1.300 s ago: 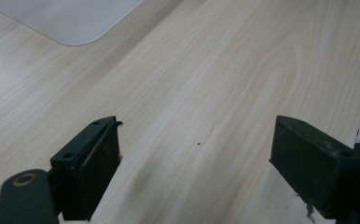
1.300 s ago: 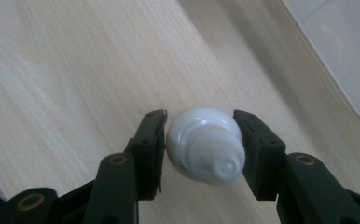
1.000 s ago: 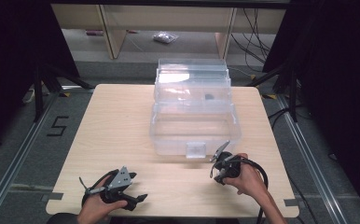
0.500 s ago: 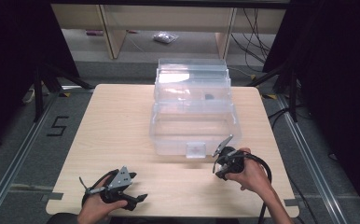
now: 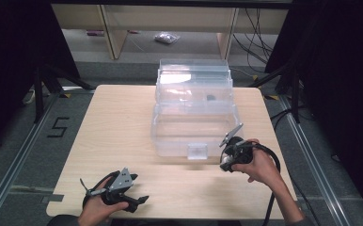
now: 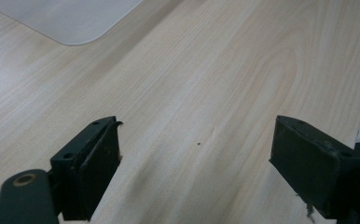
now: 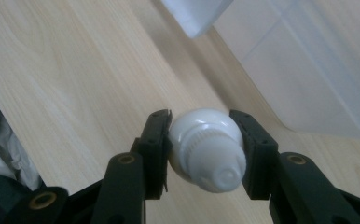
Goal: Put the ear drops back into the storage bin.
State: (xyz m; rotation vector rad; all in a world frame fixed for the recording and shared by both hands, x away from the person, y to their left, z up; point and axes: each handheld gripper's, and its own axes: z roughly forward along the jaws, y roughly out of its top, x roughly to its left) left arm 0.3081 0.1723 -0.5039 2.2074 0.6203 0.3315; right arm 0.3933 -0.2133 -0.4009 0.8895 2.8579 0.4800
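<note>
Pale wood table [image 5: 123,122] under dim surroundings carries the work. Clamped between the pads of the right tongs [image 7: 201,140] is a small white bottle [image 7: 206,149], ribbed cap toward the camera, lifted off the wood. Just ahead of those tongs stands a clear bin [image 5: 193,127], its front wall and latch close to the tips; a second clear bin [image 5: 193,80] stands behind and above it. My judgement: the bottle is bound for the near bin, so raise it until it clears the rim, carry it over the open middle, and loosen only once it is low inside, since the round body could slip or roll. Left tongs [image 5: 142,200] rest well apart on the table's near edge, jaws wide and holding nothing.
</note>
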